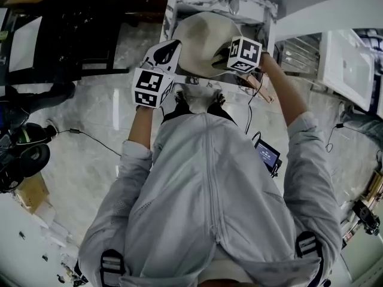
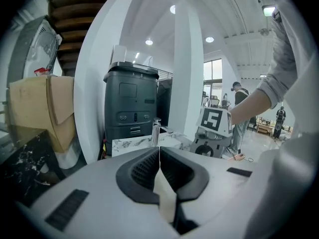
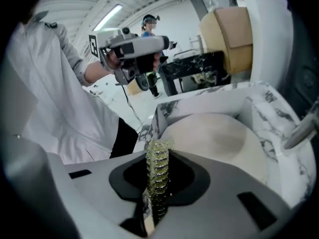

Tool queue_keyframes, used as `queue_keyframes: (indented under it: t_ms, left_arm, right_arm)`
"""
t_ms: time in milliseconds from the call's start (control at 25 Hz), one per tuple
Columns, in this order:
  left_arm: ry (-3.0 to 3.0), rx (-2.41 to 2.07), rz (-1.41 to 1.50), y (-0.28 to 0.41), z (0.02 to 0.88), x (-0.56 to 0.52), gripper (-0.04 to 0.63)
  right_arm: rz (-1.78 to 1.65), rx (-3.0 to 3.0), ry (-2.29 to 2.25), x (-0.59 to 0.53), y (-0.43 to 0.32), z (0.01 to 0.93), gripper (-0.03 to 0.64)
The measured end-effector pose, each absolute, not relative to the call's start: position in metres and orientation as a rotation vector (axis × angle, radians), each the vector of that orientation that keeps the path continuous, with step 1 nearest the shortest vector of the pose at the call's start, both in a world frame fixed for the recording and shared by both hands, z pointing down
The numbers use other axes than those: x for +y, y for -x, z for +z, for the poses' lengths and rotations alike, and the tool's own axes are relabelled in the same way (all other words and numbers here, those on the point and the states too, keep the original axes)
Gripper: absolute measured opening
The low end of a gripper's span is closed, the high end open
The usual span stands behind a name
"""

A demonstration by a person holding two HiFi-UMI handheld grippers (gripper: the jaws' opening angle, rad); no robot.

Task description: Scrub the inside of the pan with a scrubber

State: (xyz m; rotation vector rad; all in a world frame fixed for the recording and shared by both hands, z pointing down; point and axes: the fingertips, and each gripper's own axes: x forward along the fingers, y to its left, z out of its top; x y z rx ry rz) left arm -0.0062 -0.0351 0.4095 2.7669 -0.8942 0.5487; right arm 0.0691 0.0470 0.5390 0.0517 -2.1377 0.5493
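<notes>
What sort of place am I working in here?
Likely a mock kitchen station in an open hall or lab: freestanding marbled sink with faucet, glossy floor, ceiling lights.

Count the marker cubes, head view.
2. One cube on the left gripper, at the pan's left rim; one cube on the right gripper, over its right side. None seems hidden.

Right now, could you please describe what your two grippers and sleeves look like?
The left gripper and right gripper have pale grey bodies with black ribbed fingers, each carrying a white cube with black square markers. The jacket sleeves are light grey.
</notes>
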Motion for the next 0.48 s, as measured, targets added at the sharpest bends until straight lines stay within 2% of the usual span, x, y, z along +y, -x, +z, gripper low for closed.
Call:
queue_keyframes:
  t_ms: [480]
  left_arm:
    - [-2.858,-0.902,0.555,-0.028,0.376,-0.040,0.023]
  right_arm:
    - [0.347,-2.312,-0.958,-0.002,-0.148,0.429,0.080]
